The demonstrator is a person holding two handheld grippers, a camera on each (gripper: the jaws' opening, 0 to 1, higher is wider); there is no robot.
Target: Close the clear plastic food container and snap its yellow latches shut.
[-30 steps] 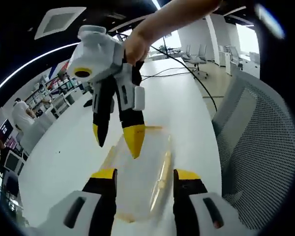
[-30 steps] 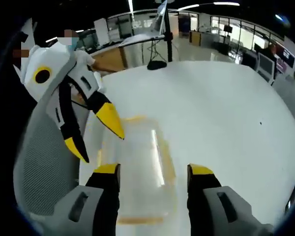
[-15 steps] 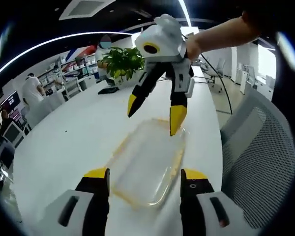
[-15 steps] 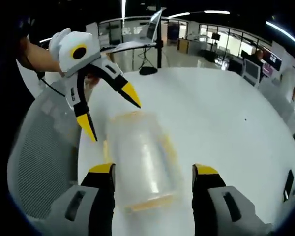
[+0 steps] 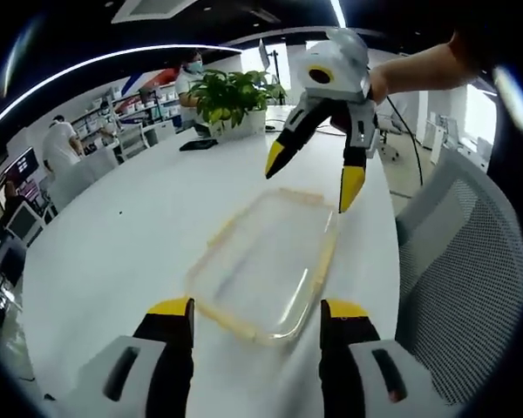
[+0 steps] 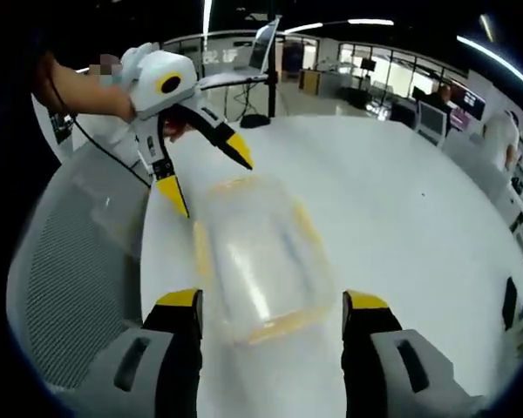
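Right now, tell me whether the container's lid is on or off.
On: the clear lid lies flat over the container on the white table. Whether the yellow latches are snapped, cannot tell.

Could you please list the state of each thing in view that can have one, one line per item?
clear plastic food container: lid on, resting flat on the white table.
left hand-held gripper: open, holding nothing.
right hand-held gripper: open, holding nothing.
mesh chair: unoccupied, beside the table.
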